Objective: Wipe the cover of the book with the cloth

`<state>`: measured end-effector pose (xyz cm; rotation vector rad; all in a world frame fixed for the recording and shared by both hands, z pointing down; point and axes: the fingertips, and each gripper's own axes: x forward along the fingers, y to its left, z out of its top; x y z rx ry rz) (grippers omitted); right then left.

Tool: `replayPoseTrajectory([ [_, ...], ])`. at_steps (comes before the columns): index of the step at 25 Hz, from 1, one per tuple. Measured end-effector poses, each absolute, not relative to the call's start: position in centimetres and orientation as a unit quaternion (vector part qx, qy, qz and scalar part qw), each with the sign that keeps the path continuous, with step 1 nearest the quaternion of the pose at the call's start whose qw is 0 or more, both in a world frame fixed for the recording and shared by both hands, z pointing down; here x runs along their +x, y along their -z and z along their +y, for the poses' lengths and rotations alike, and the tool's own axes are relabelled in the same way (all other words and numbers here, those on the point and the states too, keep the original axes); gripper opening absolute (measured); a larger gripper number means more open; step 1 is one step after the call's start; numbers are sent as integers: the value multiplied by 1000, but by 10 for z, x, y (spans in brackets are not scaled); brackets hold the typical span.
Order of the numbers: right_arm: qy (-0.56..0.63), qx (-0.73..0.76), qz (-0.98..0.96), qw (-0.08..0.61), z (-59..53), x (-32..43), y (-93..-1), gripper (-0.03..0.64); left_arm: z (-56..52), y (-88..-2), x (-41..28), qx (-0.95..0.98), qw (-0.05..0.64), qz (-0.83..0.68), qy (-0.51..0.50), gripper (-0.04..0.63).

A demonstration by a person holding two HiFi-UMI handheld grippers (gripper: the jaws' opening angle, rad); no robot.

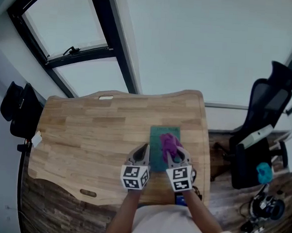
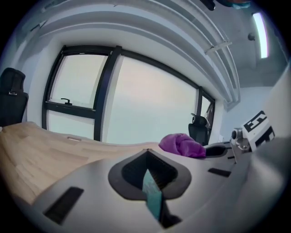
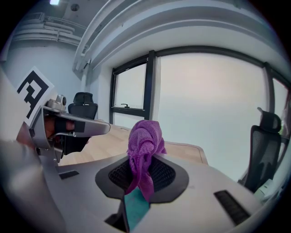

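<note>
A teal book (image 1: 160,139) lies on the wooden table (image 1: 85,134) near its right front. My right gripper (image 1: 173,153) hangs over the book, shut on a bunched purple cloth (image 1: 168,143). In the right gripper view the cloth (image 3: 144,145) sticks up out of the closed jaws of the right gripper (image 3: 143,160), and a strip of the book (image 3: 135,208) shows below. My left gripper (image 1: 142,150) hovers just left of the book, shut with nothing in it. Its own view looks level across the table, with the cloth (image 2: 182,145) to the right and a sliver of book (image 2: 152,195) under the left gripper (image 2: 146,152).
A black office chair (image 1: 265,122) stands right of the table, with a teal item (image 1: 264,171) beside it. A black bag (image 1: 17,110) hangs at the table's left end. Large windows with dark frames (image 1: 119,42) run behind the table. A small white tag (image 1: 106,97) lies at the far edge.
</note>
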<state>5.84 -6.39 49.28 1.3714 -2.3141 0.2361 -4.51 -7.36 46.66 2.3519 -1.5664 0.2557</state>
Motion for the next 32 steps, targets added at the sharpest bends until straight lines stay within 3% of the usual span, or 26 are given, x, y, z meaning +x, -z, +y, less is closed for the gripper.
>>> replayPoseTrajectory([
  [10, -99, 532, -821, 183, -72, 87, -480, 72, -74, -462, -53, 815, 169, -549, -82, 2],
  [32, -107, 529, -822, 181, -68, 86, -478, 72, -62, -455, -46, 827, 173, -531, -63, 2],
])
